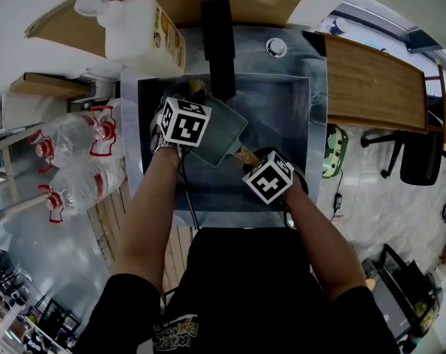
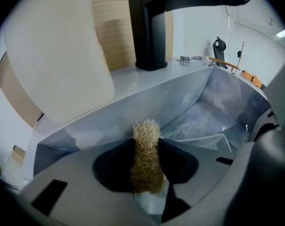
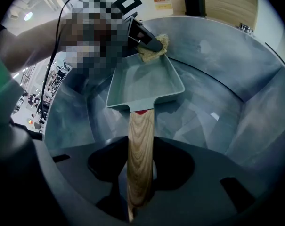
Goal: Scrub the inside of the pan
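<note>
The pale wooden handle (image 3: 141,145) of the grey-green rectangular pan (image 3: 144,81) is clamped in the right claw (image 3: 140,171) inside the steel sink (image 1: 281,124), and a tan fibrous scrubber (image 2: 146,154), pinched in the left claw (image 2: 147,175), is held at the pan's far corner.

A grey-green pan (image 3: 144,81) is seen, its handle (image 3: 140,164) wood-grained tan; the scrubber (image 2: 147,157) is shown straw-yellow, the sink (image 3: 227,74) steel-grey.

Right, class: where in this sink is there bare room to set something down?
Free: the sink floor right of the pan, up to the right wall. Crowded: the pan's far corner, where the left gripper holds the scrubber by the faucet; right gripper grips the handle.
</note>
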